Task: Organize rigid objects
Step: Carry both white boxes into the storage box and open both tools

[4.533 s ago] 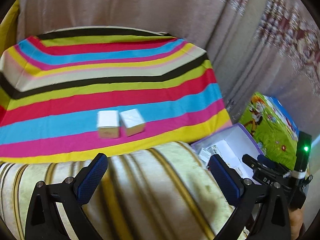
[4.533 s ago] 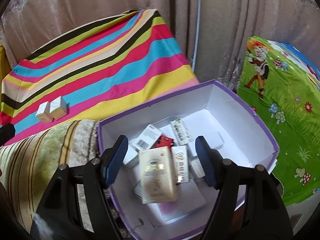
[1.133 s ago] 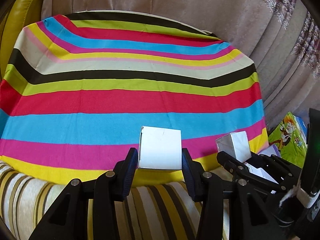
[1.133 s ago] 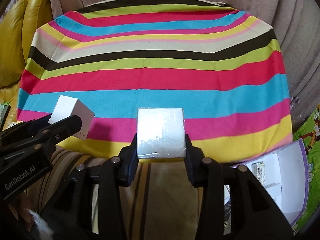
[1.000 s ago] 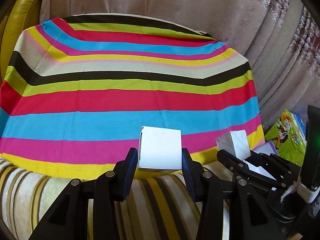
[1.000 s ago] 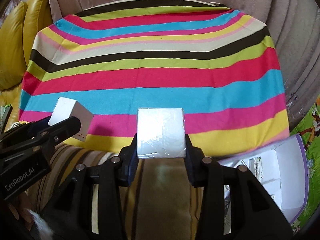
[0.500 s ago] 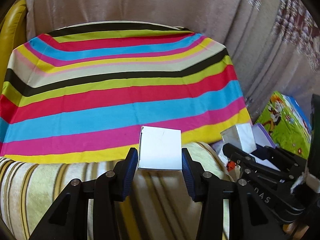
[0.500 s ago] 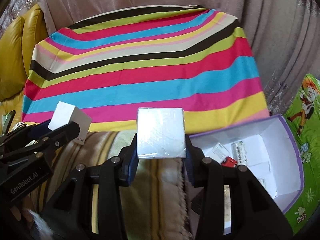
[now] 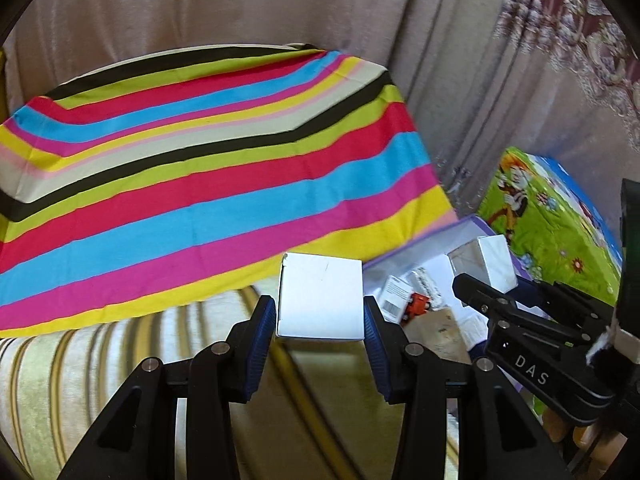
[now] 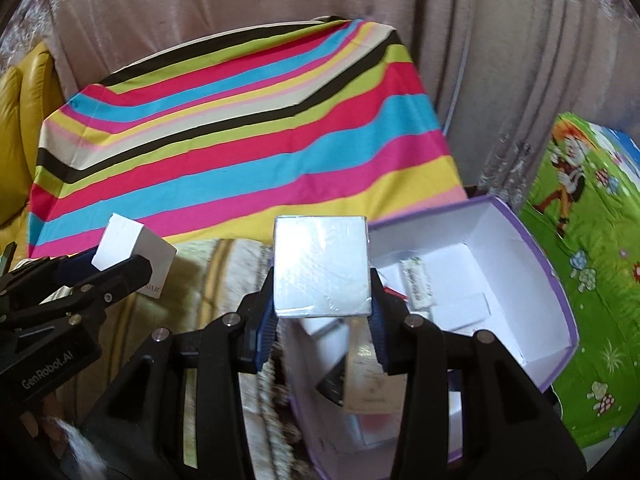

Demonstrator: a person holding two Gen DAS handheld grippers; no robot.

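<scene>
My left gripper (image 9: 320, 320) is shut on a plain white box (image 9: 320, 296) and holds it above the striped sofa arm. It also shows in the right wrist view (image 10: 132, 252). My right gripper (image 10: 320, 316) is shut on a shiny wrapped white box (image 10: 320, 266) and holds it over the left edge of the purple-rimmed white storage box (image 10: 532, 240). That wrapped box also shows in the left wrist view (image 9: 486, 262), over the storage box (image 9: 420, 248). Several small packages lie inside the storage box.
A bright striped cloth (image 9: 200, 168) covers the surface ahead. A beige striped sofa arm (image 9: 100, 360) lies below my left gripper. A green cartoon-print cover (image 10: 592, 220) is at the right. Curtains (image 9: 280, 8) hang behind. A yellow cushion (image 10: 20, 120) is at the left.
Both grippers took a white box each off the striped cloth and have carried them rightward. The storage box has come into view under the right gripper.
</scene>
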